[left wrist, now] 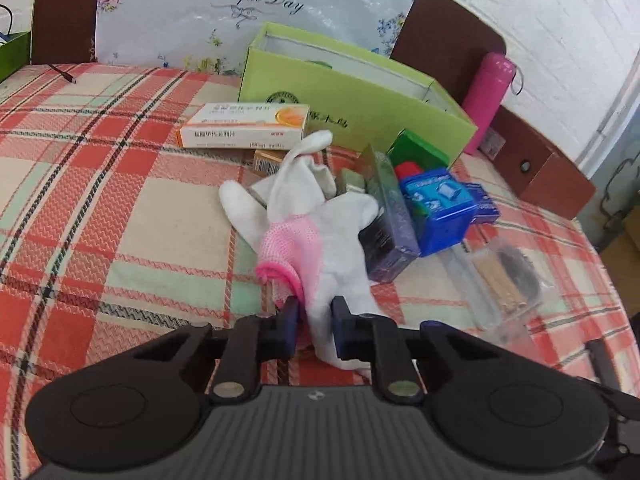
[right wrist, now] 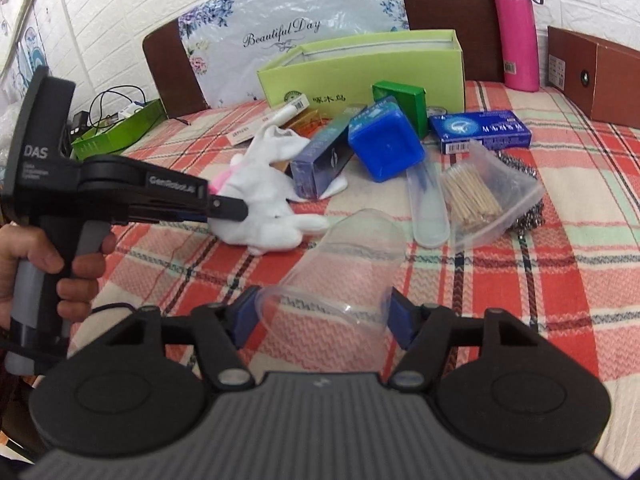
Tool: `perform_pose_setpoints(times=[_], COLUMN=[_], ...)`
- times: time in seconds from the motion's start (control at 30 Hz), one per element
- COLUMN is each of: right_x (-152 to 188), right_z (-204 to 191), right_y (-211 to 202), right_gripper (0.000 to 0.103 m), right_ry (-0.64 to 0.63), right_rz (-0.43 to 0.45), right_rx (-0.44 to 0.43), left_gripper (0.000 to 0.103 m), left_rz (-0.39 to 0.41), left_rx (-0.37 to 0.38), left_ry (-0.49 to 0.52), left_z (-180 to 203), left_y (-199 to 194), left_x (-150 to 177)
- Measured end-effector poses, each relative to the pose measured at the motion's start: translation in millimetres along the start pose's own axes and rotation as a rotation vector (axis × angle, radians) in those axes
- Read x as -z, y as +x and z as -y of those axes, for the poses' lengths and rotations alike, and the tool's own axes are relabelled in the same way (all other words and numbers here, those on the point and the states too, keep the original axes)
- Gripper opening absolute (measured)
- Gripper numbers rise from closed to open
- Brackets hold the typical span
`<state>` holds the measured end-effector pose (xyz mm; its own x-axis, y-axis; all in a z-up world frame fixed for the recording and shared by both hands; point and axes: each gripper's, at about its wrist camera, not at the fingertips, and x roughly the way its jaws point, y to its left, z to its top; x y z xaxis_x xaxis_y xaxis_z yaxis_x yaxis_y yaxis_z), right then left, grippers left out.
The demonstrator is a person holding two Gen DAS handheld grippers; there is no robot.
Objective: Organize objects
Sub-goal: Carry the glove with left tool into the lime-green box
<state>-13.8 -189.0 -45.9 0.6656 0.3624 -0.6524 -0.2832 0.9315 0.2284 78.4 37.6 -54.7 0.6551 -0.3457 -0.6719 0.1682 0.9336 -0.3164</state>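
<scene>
A white glove with a pink cuff (left wrist: 316,224) lies crumpled on the plaid cloth in front of a pile of small boxes. My left gripper (left wrist: 314,320) is shut on the glove's near end, the white fabric pinched between its blue pads. From the right wrist view the same left gripper (right wrist: 242,212) reaches in from the left with its tip on the glove (right wrist: 272,208), a hand on its grip. A clear plastic cup (right wrist: 344,264) lies on its side. My right gripper (right wrist: 323,316) is shut on the cup's wide rim, one pad against each side.
An open light-green box (right wrist: 360,68) stands at the back. Before it lie an orange-white medicine box (left wrist: 244,124), a dark box (right wrist: 320,160), a blue tub (right wrist: 384,148), a flat blue box (right wrist: 480,130), a toothpick bag (right wrist: 476,196) and a scourer (right wrist: 528,208). A pink bottle (right wrist: 518,32) stands back right.
</scene>
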Motion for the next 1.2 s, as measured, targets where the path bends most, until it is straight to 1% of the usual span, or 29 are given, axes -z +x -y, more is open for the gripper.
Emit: perform_pose_setpoints(times=[0.1,0.2,0.33,0.47,0.6,0.77,0.9,1.07,1.2], right_x=[-5,-13,-25,-37,-53,-82,-114,-157,-187], right_z=[-2,-3,-5,-6,-7,-4,4,21,37], right_y=[-4,-9,-15,-19,-19,-14,-5,23,52], right_gripper=[0.064,0.064,0.064,0.064,0.064,0.064,0.064,0.064,0.064], right_ry=[-0.020,-0.033,-0.057,-0.076,-0.097,-0.128,-0.149,-0.146,-0.158], right_rz=[0.026,0.054,0.097,0.130,0.158,0.204,0.252,0.301,0.331], right_rx=[0.002,-0.005,-0.006,-0.003,-0.004,0.003,0.026,0.070,0.122], left_gripper=[0.014,0.012,0.010,0.009,0.009,0.009,0.009,0.009,0.009], left_rz=[0.021,0.048,0.105,0.176,0.221,0.263,0.294,0.312,0.336], left_rx=[0.021,0.063,0.112,0.147,0.169,0.190,0.214,0.256,0.248], left_ry=[0.013,-0.010,-0.038,-0.023,0.002,0.006,0.003,-0.037,-0.017], left_z=[1,0,0,9,20,32,43,56,66], left_y=[-15,-30,-49,-69,-77,-73,-60,-31,-4], left_x=[-6,-16,-37,-60,-81,-107,-130,-170,-197])
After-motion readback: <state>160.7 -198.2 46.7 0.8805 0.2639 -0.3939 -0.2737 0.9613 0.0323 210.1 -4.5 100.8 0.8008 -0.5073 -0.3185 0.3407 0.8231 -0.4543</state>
